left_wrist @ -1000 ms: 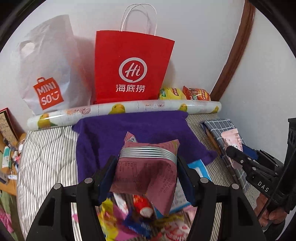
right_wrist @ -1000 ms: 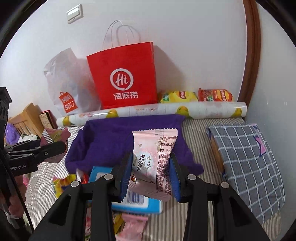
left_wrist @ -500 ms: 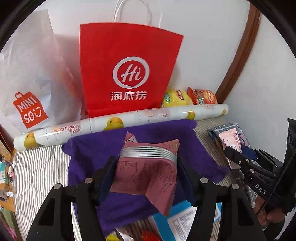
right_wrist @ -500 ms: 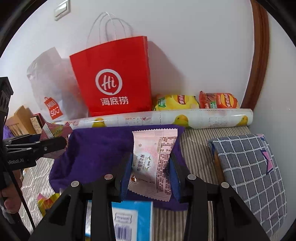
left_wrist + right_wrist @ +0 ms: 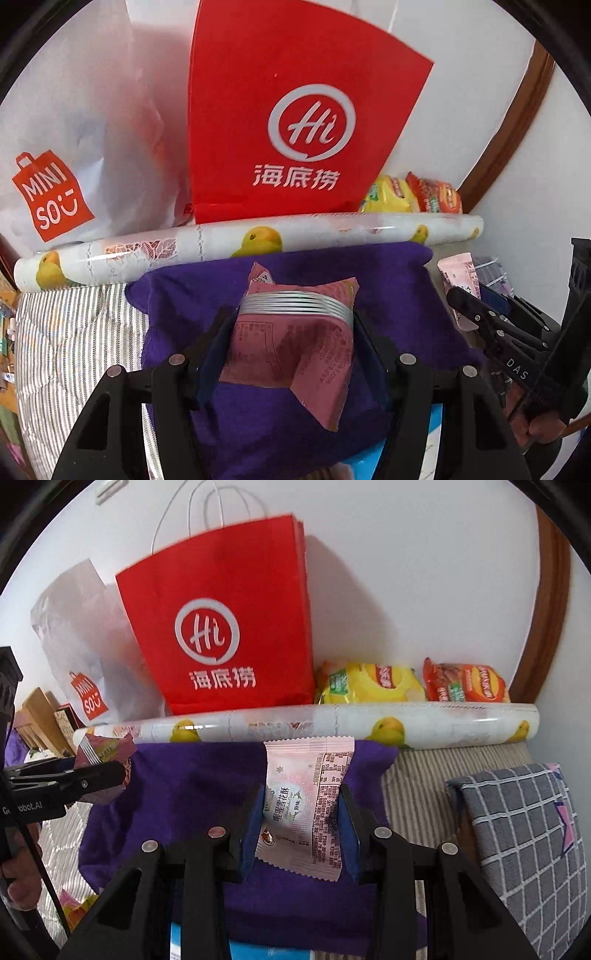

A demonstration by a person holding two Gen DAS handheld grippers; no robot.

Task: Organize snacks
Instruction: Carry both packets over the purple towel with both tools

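Snacks held in both tongs, over purple cloth on striped bedding. Going L to R: white MINISO bag leans on wall at far L, w/ red paper Hi bag upright next to it; duck-print roll lies across in front of both, along the cloth's far edge. L gripper is clamped on a dark pink snack packet, crumpled, silver seal strip on top, pads pressing both sides. R of it, R gripper is clenched on a pale pink snack packet, upright, printed text facing cam. Behind the roll, R of red bag: yellow chip bag, then orange chip bag, side by side vs wall. Far R: grey checked pillow on the bedding, near brown door frame. Blue-white pack peeks out under cloth's near edge. Each cam catches the other tool at frame edge w/ a hand on it.
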